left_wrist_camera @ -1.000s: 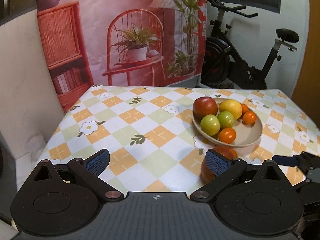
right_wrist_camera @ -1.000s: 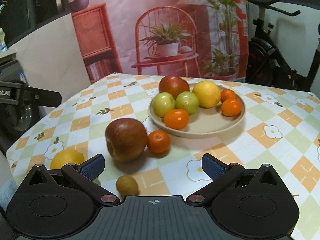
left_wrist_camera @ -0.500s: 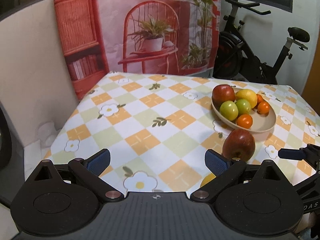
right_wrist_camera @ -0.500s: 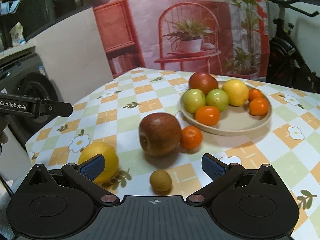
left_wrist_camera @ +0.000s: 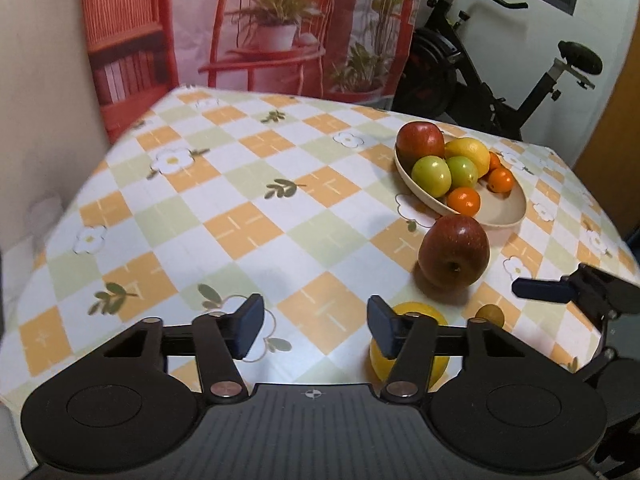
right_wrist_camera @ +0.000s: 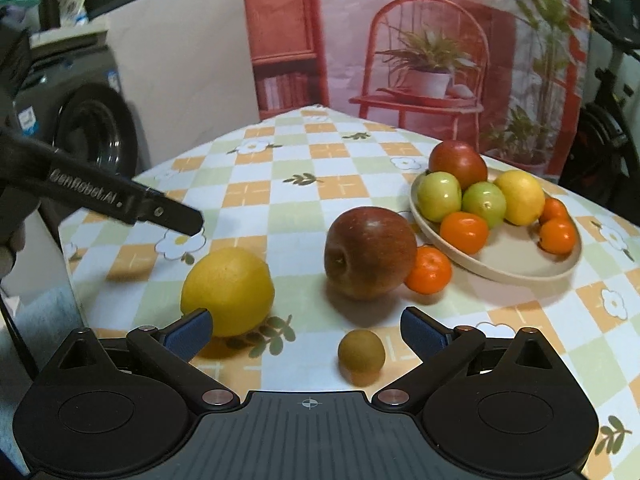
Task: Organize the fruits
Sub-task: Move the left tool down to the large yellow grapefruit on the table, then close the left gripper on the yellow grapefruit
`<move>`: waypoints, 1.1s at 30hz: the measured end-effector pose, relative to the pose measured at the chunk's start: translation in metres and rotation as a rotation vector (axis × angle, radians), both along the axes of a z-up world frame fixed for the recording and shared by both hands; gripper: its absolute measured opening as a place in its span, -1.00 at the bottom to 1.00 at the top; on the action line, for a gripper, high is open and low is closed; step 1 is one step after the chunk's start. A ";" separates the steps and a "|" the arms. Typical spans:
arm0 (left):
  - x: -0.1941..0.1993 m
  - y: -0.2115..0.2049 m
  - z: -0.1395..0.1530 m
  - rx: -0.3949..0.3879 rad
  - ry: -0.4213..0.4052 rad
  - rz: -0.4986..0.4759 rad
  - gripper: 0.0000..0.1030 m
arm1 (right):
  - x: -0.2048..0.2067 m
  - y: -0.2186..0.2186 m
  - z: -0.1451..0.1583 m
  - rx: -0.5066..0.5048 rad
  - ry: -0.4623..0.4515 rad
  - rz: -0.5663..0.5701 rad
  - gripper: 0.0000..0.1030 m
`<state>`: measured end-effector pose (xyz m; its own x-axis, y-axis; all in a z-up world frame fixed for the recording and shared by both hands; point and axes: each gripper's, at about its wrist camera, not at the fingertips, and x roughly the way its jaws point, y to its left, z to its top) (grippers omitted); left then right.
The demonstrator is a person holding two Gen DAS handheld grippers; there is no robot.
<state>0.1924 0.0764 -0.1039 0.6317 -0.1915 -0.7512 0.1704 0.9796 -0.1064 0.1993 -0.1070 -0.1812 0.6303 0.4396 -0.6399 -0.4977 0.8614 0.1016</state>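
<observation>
Left gripper (left_wrist_camera: pixel 314 326): jaws have just been closing, gap remains, nothing between pads, bare tablecloth (left_wrist_camera: pixel 224 216) beneath. Right gripper (right_wrist_camera: pixel 306 330): jaws spread wide, empty; small brown fruit (right_wrist_camera: pixel 361 351) lies on cloth between them. Loose fruit, right view: yellow citrus (right_wrist_camera: pixel 227 291) at 9 o'clock, red apple (right_wrist_camera: pixel 370 252) centre, tangerine (right_wrist_camera: pixel 430 270) touching apple. Beige plate (right_wrist_camera: pixel 516 270) at 3 o'clock holds remaining fruit.

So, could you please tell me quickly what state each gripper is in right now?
Left gripper: open, empty, jaws have just been closing.
Right gripper: open, empty.
</observation>
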 end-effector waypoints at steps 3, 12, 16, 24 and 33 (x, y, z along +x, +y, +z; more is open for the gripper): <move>0.010 0.003 -0.006 -0.031 0.025 0.001 0.00 | 0.000 0.000 -0.002 -0.004 0.007 0.003 0.92; 0.027 -0.002 -0.022 -0.120 0.115 -0.063 -0.19 | -0.001 0.004 -0.006 -0.012 0.014 0.028 0.79; 0.033 -0.003 -0.024 -0.175 0.132 -0.091 -0.20 | -0.001 0.008 -0.007 -0.029 -0.002 0.043 0.73; 0.042 -0.021 -0.023 -0.198 0.139 -0.158 -0.20 | -0.002 0.013 -0.007 -0.045 -0.026 0.068 0.68; 0.047 -0.035 -0.025 -0.197 0.137 -0.196 -0.21 | 0.001 0.026 -0.005 -0.050 -0.037 0.138 0.16</move>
